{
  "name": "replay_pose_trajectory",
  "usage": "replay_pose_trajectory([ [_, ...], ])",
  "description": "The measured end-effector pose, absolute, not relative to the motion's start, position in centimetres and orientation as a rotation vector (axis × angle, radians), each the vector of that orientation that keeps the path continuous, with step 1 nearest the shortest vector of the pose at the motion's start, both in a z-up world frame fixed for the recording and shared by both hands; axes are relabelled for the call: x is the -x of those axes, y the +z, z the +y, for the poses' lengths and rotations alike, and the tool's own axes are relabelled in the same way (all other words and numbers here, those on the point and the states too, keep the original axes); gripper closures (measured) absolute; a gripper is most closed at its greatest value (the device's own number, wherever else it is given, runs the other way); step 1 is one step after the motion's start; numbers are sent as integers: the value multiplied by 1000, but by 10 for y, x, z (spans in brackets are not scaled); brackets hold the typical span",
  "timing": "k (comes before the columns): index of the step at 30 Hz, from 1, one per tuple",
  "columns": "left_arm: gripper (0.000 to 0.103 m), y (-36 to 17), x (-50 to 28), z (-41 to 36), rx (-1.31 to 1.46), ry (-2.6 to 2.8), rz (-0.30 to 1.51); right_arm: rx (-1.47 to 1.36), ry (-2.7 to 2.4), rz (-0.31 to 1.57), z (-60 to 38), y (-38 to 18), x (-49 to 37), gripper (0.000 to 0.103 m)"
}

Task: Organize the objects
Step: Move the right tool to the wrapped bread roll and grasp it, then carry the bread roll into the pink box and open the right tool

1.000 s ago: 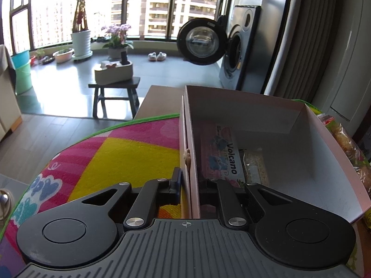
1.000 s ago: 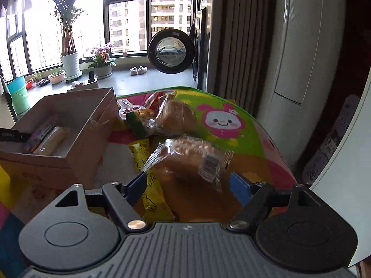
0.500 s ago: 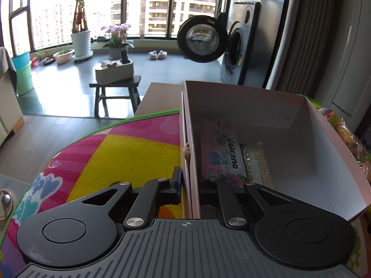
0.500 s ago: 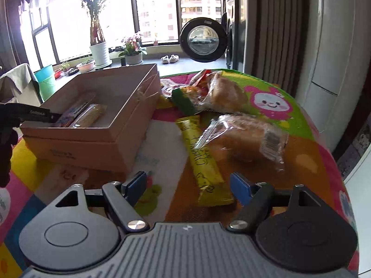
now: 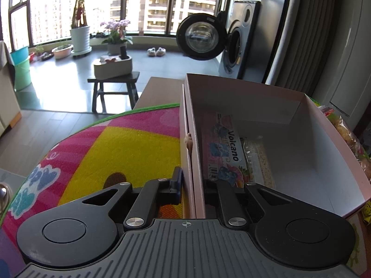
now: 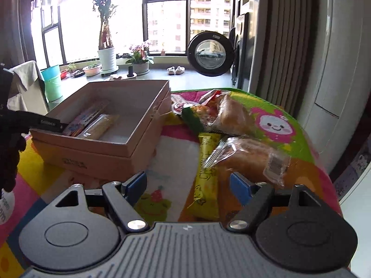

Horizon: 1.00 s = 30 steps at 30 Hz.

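Note:
A pink cardboard box stands open on the colourful mat. Inside lie a pink "Volcano" packet and a clear-wrapped snack bar. My left gripper is shut on the box's left wall, one finger outside and one inside. In the right wrist view the box is at the left, with the left gripper on its far corner. My right gripper hangs open above the mat. A yellow snack bar lies just ahead of it, and a wrapped bread lies right of that.
Beyond the yellow bar sit a second wrapped bread, a green packet and small red-and-white wrappers. The mat ends at a rounded edge on the left. A wall with a curtain stands close on the right.
My right gripper has drawn back from the wrapped bread and swung left, so the box and yellow bar now show. The left gripper keeps its hold on the box wall.

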<state>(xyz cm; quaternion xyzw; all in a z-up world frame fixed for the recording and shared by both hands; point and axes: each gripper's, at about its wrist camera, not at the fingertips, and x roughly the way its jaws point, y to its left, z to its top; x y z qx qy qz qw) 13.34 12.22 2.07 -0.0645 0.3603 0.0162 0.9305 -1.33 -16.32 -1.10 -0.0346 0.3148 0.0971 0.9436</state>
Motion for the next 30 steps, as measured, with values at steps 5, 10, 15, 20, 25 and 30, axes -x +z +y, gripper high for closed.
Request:
replay_pose_trajectory([
  [5, 91, 21, -132, 123, 131, 32, 737, 186, 107, 584, -179, -2, -5, 20],
  [10, 91, 23, -131, 120, 132, 38, 734, -8, 28, 675, -218, -8, -49, 0],
  [15, 91, 26, -131, 117, 118, 40, 730, -145, 7, 765, -228, -35, -77, 0],
  [20, 91, 27, -130, 116, 108, 32, 730, -155, 5, 763, -225, -37, -71, 19],
  [25, 91, 28, -130, 116, 113, 32, 729, -116, 9, 734, -229, -17, -47, 29],
  [30, 90, 28, -130, 116, 117, 30, 726, -63, 95, 747, -223, 4, -10, 30],
])
